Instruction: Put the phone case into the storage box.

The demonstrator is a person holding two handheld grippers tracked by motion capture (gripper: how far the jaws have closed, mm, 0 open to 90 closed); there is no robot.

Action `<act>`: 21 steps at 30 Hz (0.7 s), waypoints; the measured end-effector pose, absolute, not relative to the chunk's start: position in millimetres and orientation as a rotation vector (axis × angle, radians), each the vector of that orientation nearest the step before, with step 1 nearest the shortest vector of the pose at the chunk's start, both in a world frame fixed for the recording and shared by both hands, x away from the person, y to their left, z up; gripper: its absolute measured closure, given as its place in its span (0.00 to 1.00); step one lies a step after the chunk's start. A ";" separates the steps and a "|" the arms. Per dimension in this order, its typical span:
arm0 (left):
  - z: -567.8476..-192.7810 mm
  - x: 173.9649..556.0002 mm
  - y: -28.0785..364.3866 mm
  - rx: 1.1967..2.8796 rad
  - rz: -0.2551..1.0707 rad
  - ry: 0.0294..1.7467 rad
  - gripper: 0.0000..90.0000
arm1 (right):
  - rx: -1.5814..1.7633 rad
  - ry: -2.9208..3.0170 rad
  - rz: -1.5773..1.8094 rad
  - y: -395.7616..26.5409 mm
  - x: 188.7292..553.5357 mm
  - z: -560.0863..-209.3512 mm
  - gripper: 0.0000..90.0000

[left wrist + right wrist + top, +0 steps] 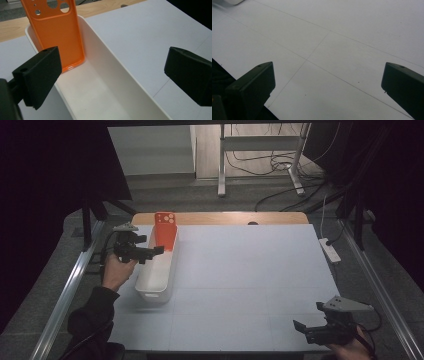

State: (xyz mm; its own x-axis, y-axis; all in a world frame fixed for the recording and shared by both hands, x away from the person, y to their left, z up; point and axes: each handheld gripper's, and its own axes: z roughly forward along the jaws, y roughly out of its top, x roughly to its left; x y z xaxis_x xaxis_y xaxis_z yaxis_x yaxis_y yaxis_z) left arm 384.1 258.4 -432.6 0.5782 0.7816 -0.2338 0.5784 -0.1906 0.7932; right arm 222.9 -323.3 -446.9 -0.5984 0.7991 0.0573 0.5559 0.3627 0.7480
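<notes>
An orange phone case [165, 230] [58, 32] stands upright, leaning against the far end wall inside a long white bin [158, 270] [105, 82] at the table's left. My left gripper [150, 254] [112, 75] hovers over the bin's left rim, just short of the case, jaws wide open and empty. Near the front right corner of the white table, my right gripper [305, 330] [327, 87] is open over bare surface, holding nothing.
The white table top [250, 270] has a wooden strip along its far edge. A white power strip [330, 250] lies off the right edge. Metal rails run down both sides. Cables and a desk frame [260, 150] lie on the floor beyond.
</notes>
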 end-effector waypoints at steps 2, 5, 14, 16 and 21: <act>-432.4 380.5 257.3 1.886 0.279 1.087 0.02 | 1.195 2.312 1.082 -323.2 222.8 -446.9 0.00; -432.5 376.4 255.9 1.897 0.299 1.073 0.01 | 1.193 2.309 1.083 -323.0 222.6 -447.0 0.00; -430.5 364.9 253.3 1.915 0.344 1.054 0.02 | 1.194 2.308 1.082 -322.9 222.6 -447.0 0.00; -429.9 362.4 252.3 1.915 0.345 1.048 0.02 | 1.194 2.308 1.081 -322.9 222.7 -447.0 0.00; -429.9 356.6 250.0 1.916 0.348 1.038 0.02 | 1.192 2.309 1.080 -322.8 222.7 -447.1 0.00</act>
State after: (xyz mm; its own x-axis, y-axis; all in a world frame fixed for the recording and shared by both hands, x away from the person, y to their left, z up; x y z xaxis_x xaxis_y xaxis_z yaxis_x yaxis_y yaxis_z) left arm 356.6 250.0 -429.9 0.6078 0.7778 -0.1602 0.5240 -0.2412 0.8169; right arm 222.7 -322.8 -447.1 -0.5974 0.8002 0.0528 0.5533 0.3637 0.7494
